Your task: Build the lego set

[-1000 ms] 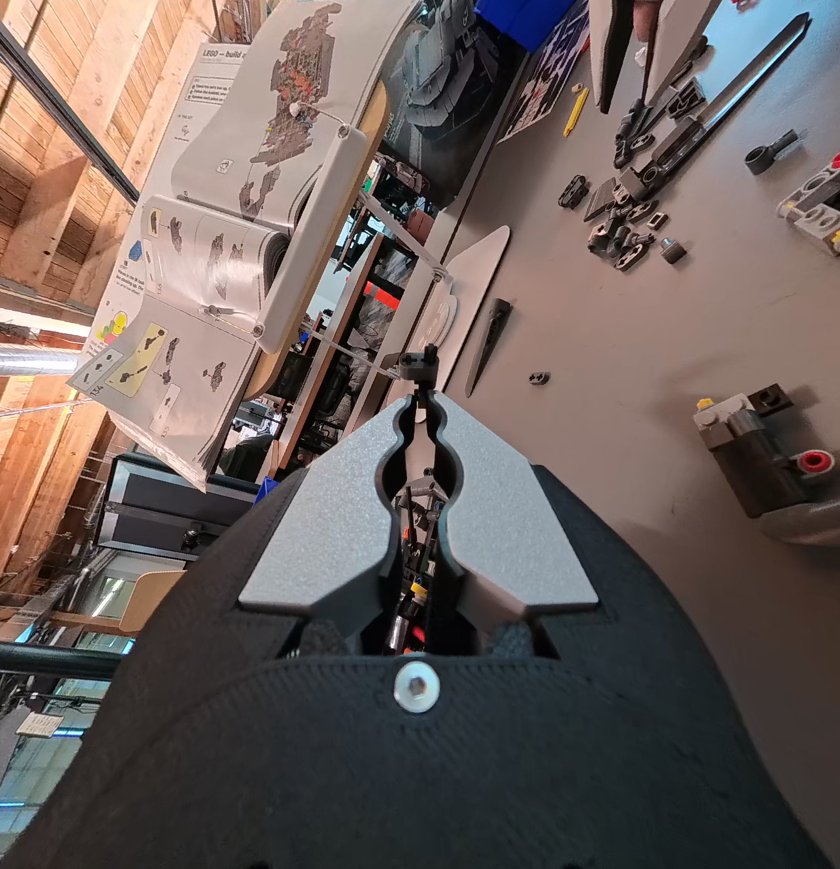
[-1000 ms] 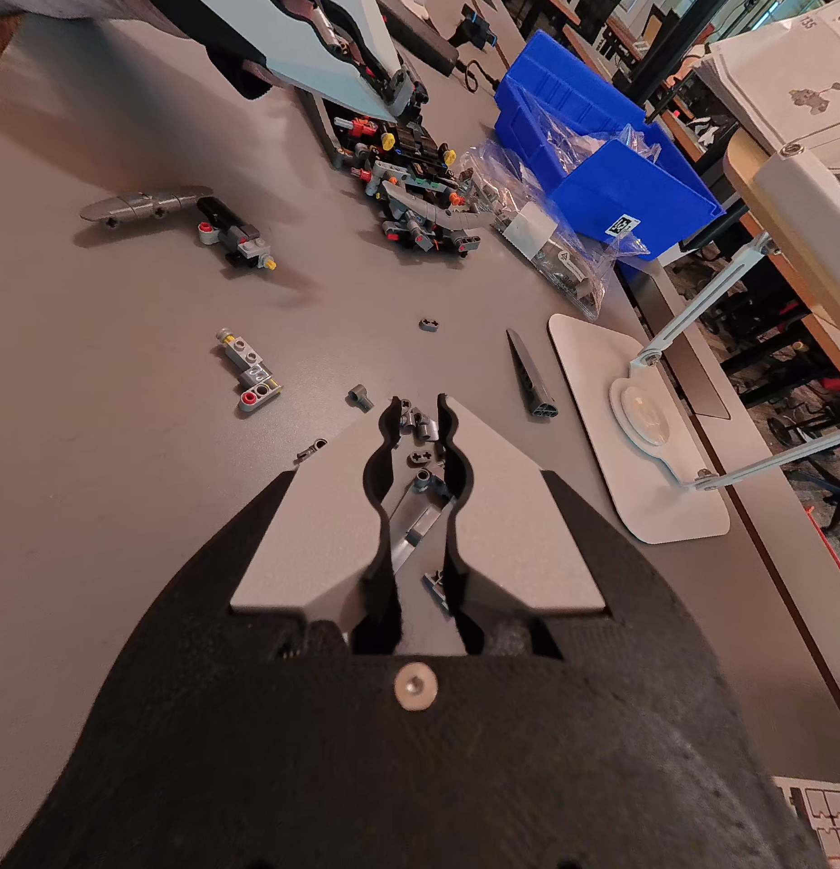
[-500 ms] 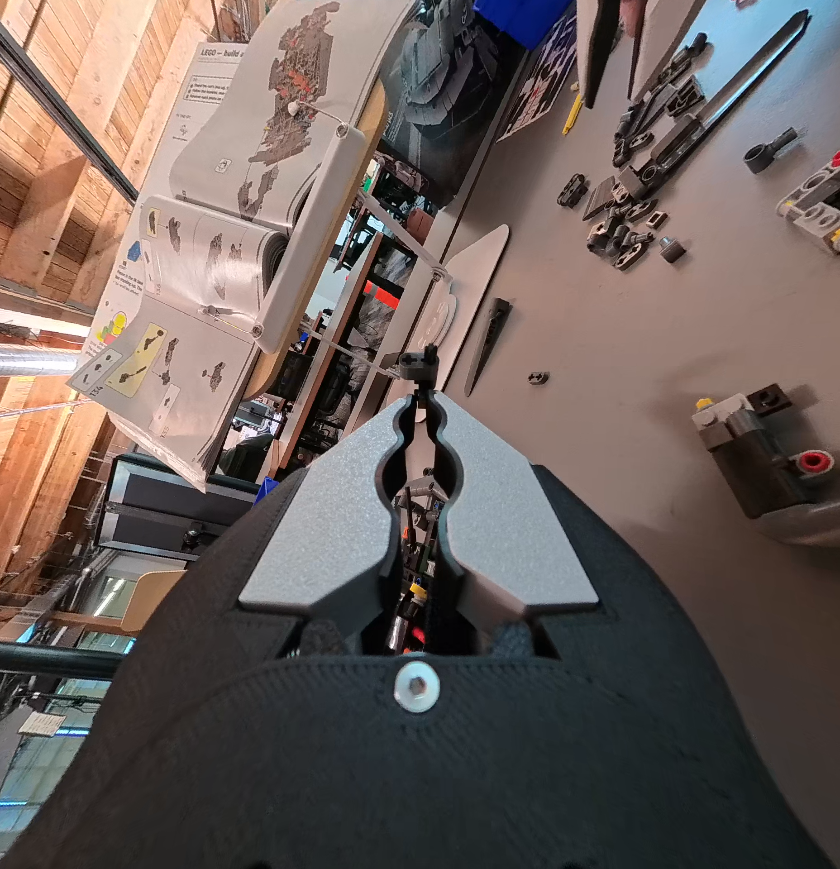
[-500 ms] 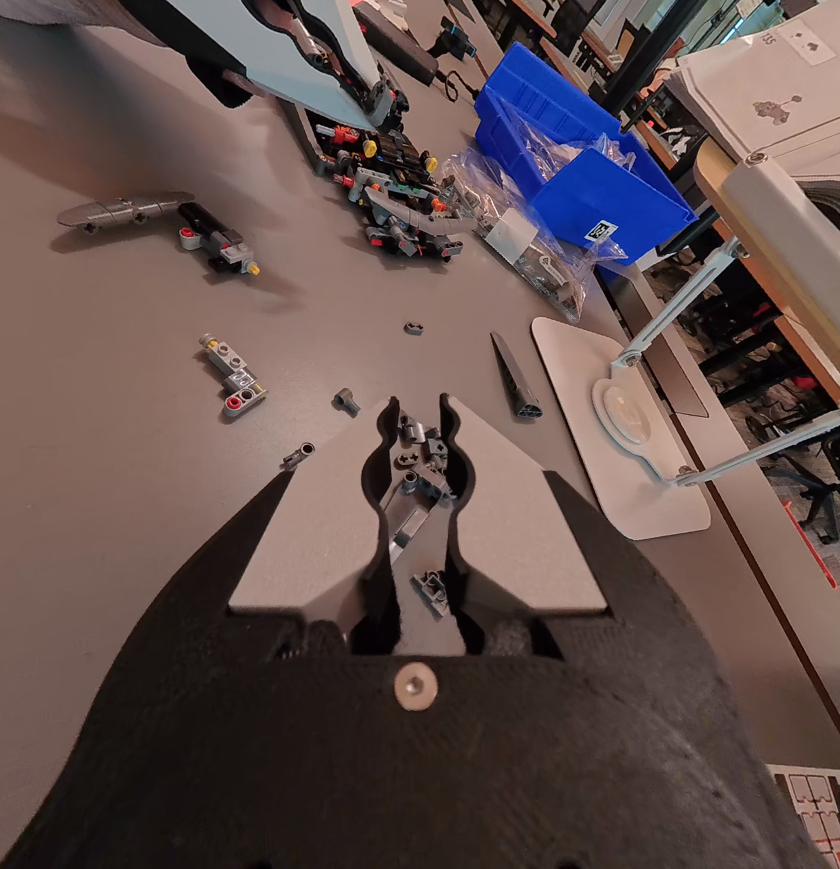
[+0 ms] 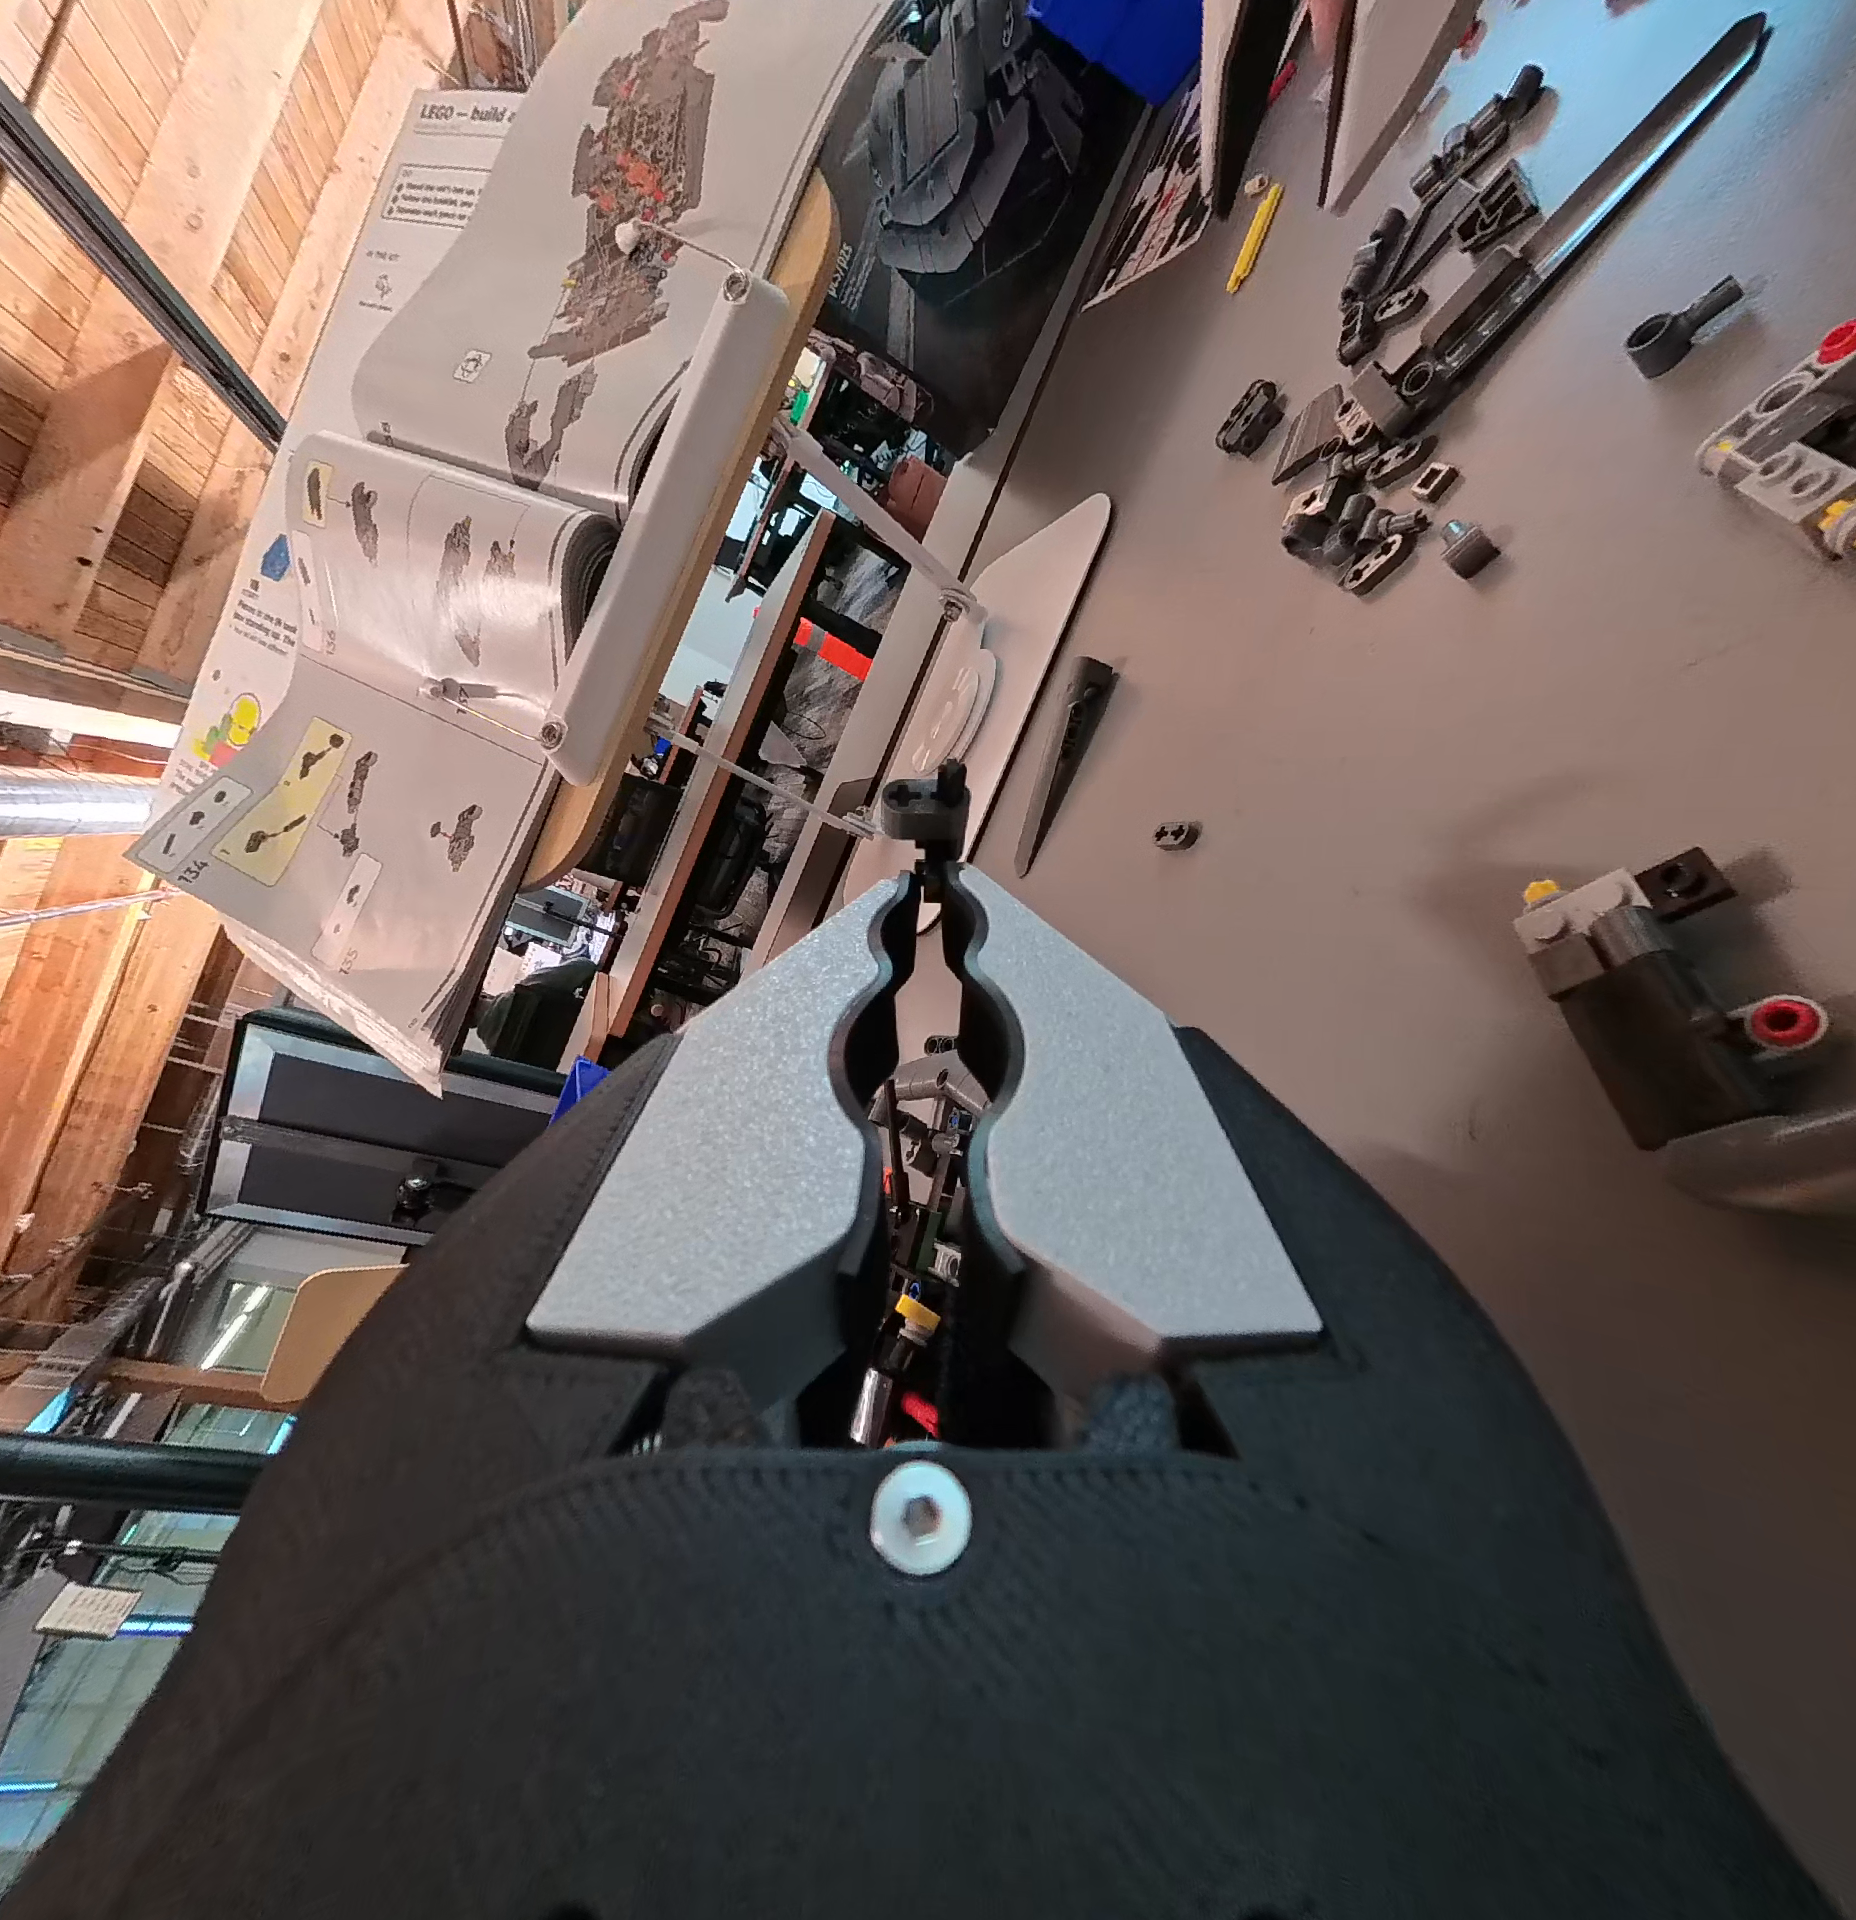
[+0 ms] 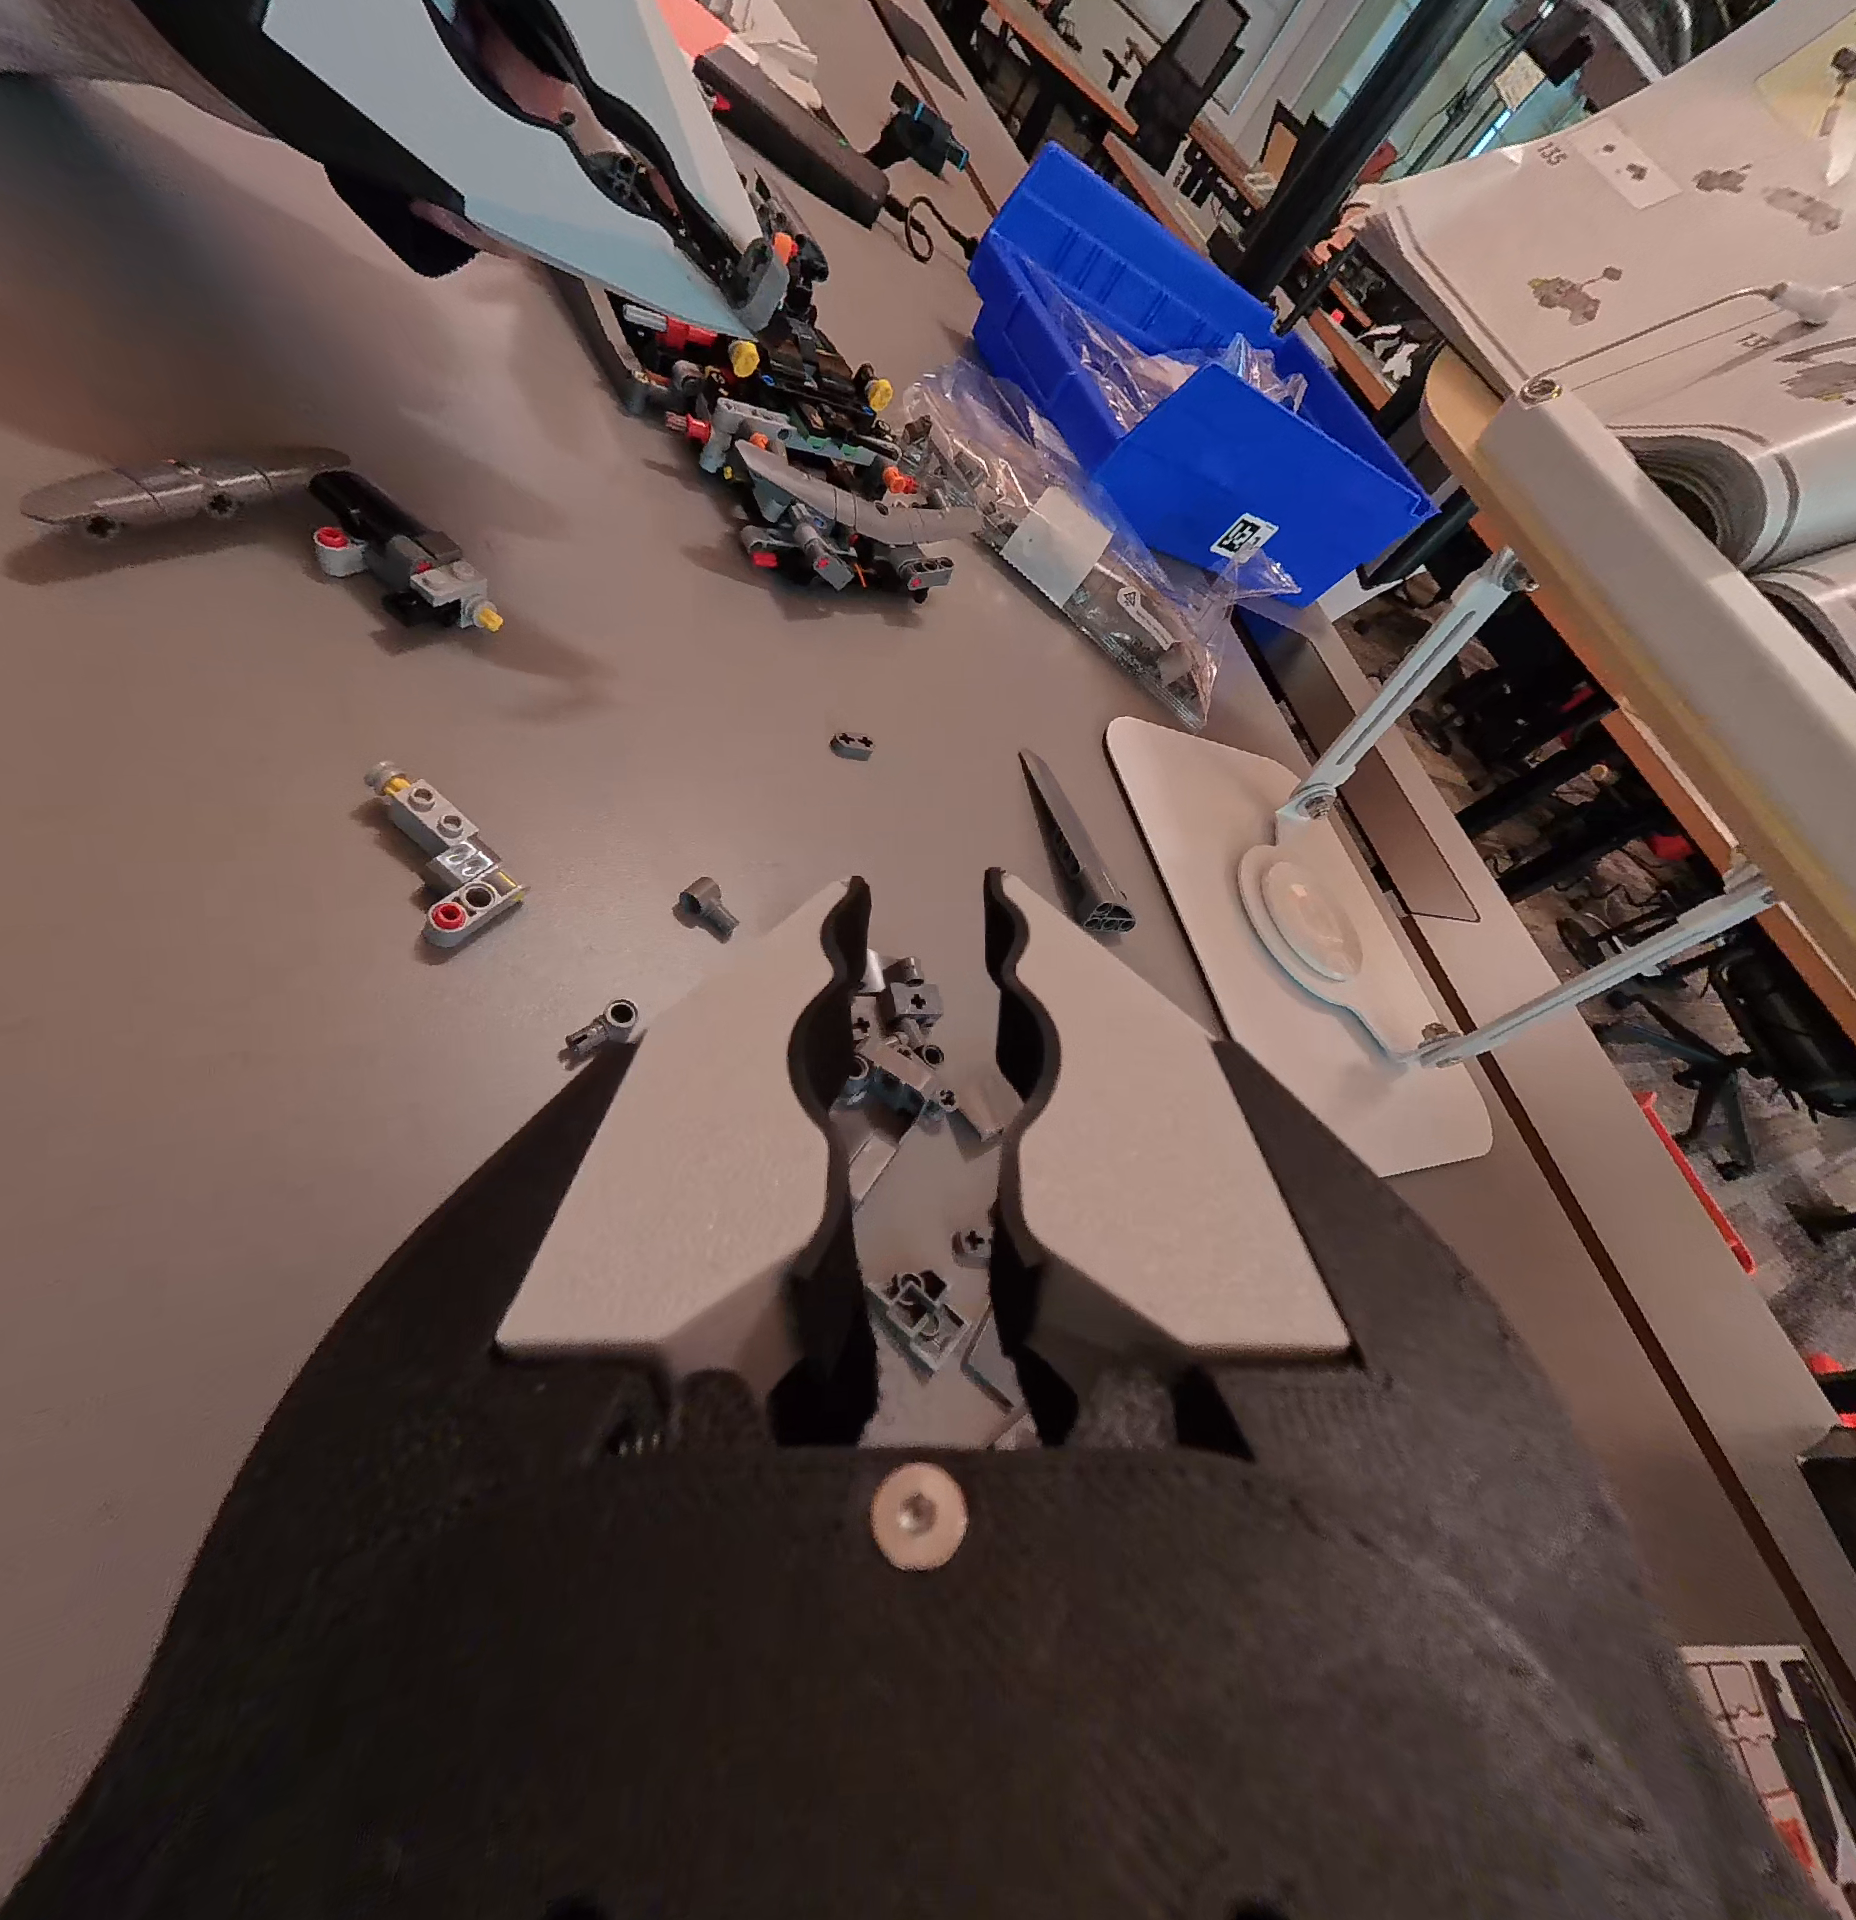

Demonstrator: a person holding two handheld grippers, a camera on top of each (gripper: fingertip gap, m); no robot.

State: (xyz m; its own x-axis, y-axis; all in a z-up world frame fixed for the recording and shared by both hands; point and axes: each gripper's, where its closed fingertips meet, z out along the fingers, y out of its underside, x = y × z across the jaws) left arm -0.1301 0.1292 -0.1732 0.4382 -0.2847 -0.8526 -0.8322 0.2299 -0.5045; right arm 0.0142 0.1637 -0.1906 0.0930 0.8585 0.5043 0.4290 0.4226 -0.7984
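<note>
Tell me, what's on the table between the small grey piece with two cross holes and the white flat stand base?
A long, dark grey pointed piece lies between the two-cross-hole piece and the white base. The right wrist view shows it best.

My left wrist camera is rolled sideways, raised above the desk (image 5: pixel 1371 935), looking out past its jaws toward the instruction book (image 5: pixel 404 644). My right wrist camera sits low and close over the desk (image 6: pixel 228 1039), facing along it. Both catch the small grey two-hole brick (image 5: pixel 1176 834) (image 6: pixel 851 744) and the white stand base (image 5: pixel 1049 582) (image 6: pixel 1204 831).
</note>
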